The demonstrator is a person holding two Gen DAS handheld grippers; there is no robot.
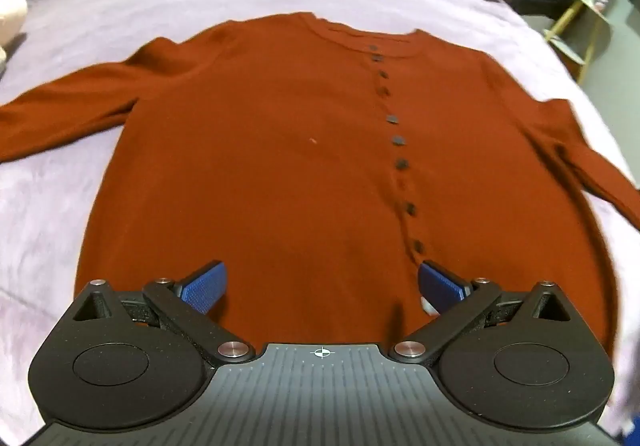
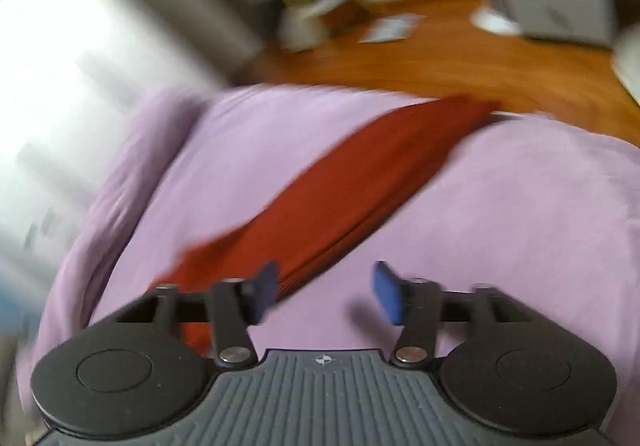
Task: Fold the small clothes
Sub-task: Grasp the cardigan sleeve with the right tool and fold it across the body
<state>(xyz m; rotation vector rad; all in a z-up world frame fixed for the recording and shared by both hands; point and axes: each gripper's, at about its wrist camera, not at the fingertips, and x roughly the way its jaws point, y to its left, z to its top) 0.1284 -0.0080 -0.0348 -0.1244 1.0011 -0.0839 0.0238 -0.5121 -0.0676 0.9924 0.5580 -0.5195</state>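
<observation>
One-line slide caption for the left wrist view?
Open left hand-held gripper above the hem of a rust cardigan spread flat on a lilac bedsheet.

- Your left wrist view is evenly lit, soft and fairly sharp, with fisheye bending at its edges.
- Your right wrist view is motion-blurred; glare, perhaps a window, whitens its left side.

My left tongs [image 1: 322, 288] cover the lower hem of the rust cardigan [image 1: 280, 165], so I can't see its bottom edge. Its left sleeve [image 1: 60, 113] runs off the picture's side. A pale soft thing [image 1: 10, 11] at the bed's far corner is cut off too. In my right wrist view everything smears: the sleeve [image 2: 360, 181] reaching the bed edge, and the clutter [image 2: 320, 17] on the floor beyond, which I can't identify.
</observation>
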